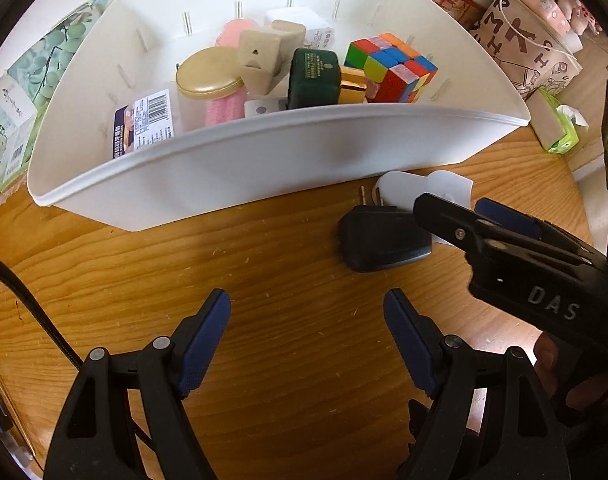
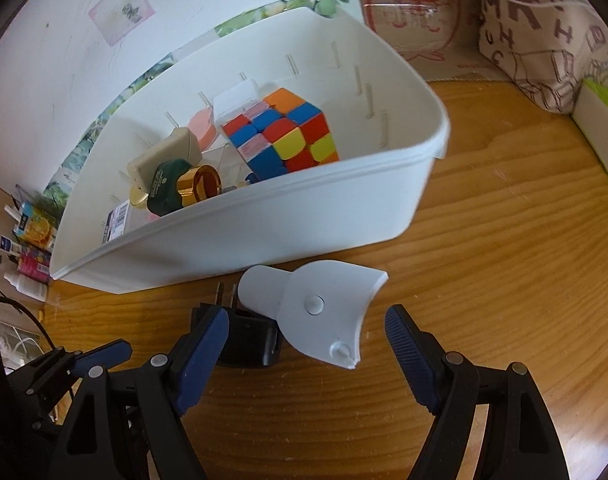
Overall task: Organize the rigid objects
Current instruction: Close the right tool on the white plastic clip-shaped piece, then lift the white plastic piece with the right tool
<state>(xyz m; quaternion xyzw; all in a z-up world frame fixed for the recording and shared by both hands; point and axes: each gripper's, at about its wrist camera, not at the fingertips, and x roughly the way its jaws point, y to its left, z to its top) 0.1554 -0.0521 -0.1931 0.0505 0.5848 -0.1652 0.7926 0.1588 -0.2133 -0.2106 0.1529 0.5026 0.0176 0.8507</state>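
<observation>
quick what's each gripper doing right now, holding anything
Left gripper: open, holding nothing, over bare table.
Right gripper: open, holding nothing, its fingers either side of the white plastic piece.

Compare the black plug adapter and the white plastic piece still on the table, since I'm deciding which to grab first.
The black plug adapter is dark and blocky with metal prongs; the white plastic piece is pale, flat and fan-shaped. The adapter lies partly under the white piece. Both rest on the wooden table outside the white bin.

Both black grippers, left gripper point(image 1: 306, 344) and right gripper point(image 2: 306, 360), have ribbed blue pads, silver screws, "DAS" lettering.
</observation>
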